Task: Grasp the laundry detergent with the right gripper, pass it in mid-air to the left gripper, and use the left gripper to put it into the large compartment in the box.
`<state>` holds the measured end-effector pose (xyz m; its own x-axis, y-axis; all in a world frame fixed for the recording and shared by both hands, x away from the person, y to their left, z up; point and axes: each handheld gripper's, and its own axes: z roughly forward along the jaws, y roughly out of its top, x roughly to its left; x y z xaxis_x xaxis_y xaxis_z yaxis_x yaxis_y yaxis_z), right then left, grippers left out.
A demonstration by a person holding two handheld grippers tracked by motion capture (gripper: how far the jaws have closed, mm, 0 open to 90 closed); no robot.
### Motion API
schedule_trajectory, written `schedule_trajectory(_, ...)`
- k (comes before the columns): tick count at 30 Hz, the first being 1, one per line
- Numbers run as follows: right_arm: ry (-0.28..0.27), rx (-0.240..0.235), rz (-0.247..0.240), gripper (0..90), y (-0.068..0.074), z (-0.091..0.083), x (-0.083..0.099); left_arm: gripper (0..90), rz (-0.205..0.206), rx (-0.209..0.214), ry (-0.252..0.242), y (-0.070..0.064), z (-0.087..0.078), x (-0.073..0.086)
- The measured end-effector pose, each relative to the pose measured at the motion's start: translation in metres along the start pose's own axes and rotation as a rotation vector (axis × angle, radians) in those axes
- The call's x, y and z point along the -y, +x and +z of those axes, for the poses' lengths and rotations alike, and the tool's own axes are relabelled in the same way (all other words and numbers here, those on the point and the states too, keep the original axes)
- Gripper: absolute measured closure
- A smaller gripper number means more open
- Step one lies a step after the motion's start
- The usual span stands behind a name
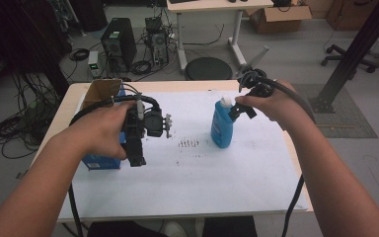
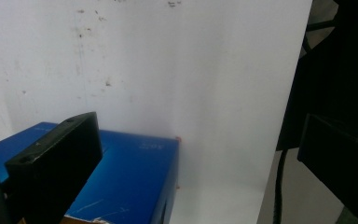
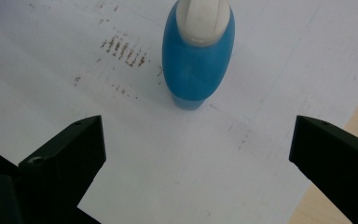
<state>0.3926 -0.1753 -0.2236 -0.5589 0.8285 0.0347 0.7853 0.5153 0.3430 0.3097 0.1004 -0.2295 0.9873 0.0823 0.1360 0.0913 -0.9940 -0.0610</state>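
On the white sheet point(image 1: 192, 173) that covers the table, a blue bottle point(image 1: 222, 126) with a white cap stands upright, a little right of the middle and just beside a patch of dark smudges point(image 1: 188, 143). The right gripper point(image 1: 240, 109) is held in the person's right hand point(image 1: 269, 103) at the bottle's top, close against the cap on its right side as the high view shows it. In the right gripper view the bottle point(image 3: 198, 53) rises ahead of the two black jaws, which stand wide apart with bare sheet between them; neither jaw touches the bottle there, so this gripper is released and grasps nothing.

At the left of the table a blue box point(image 1: 101, 160) lies on the sheet, with an open cardboard box point(image 1: 101, 91) behind it near the far left corner. The left hand point(image 1: 103, 131) holds the left gripper point(image 1: 137, 159) above the near right part of the blue box, its jaws pointing down toward the person's side of the table. In the left gripper view one jaw hangs over the top of the blue box point(image 2: 130, 177) and the other stands far off at the right edge, over the border of the sheet; the gap between them is wide and holds nothing, so this gripper is released as well. The two grippers are well apart, with the smudges on the sheet between them
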Motion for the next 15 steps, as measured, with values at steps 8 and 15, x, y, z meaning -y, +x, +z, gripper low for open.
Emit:
schedule_trajectory(8,0.002,-0.020,0.010,3.7,-0.005,0.009,0.019,0.2,-0.001,0.005,0.002,-0.001,0.003,0.000)
schedule_trajectory(15,-0.007,-0.046,0.025,3.6,-0.008,0.022,0.032,0.2,0.004,0.005,0.007,0.000,0.005,-0.003)
